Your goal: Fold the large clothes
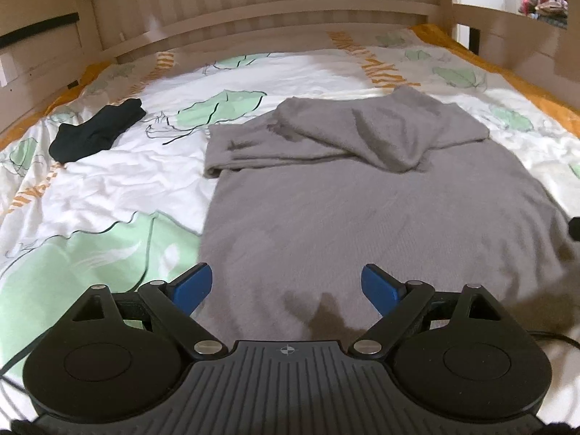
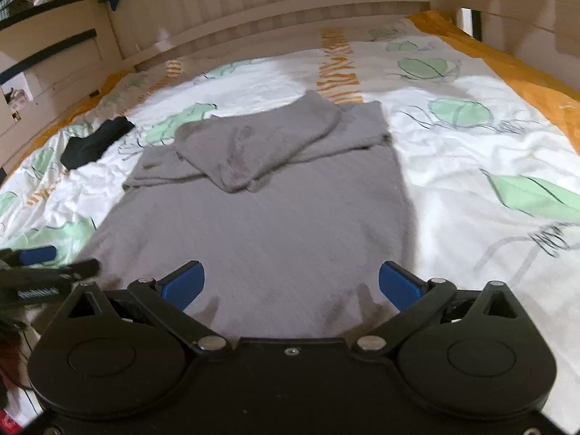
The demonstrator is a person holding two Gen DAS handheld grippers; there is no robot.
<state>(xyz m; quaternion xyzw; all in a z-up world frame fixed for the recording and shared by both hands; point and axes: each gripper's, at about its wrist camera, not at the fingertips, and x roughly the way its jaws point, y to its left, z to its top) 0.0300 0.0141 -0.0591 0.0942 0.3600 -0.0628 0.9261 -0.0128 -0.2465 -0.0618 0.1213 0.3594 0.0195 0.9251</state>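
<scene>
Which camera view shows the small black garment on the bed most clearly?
The left wrist view shows the black garment best: it appears larger and sharp, lying on the bedsheet apart from the grey sweater. In the right wrist view the garment is smaller, near the left edge, and slightly blurred.

The sweater is spread on the bed, its sleeves folded across its far part at 12 o'clock. A sock is laid on the bed at 10 o'clock, well apart from the sweater. The headboard is set behind the bed at 12 o'clock.
</scene>
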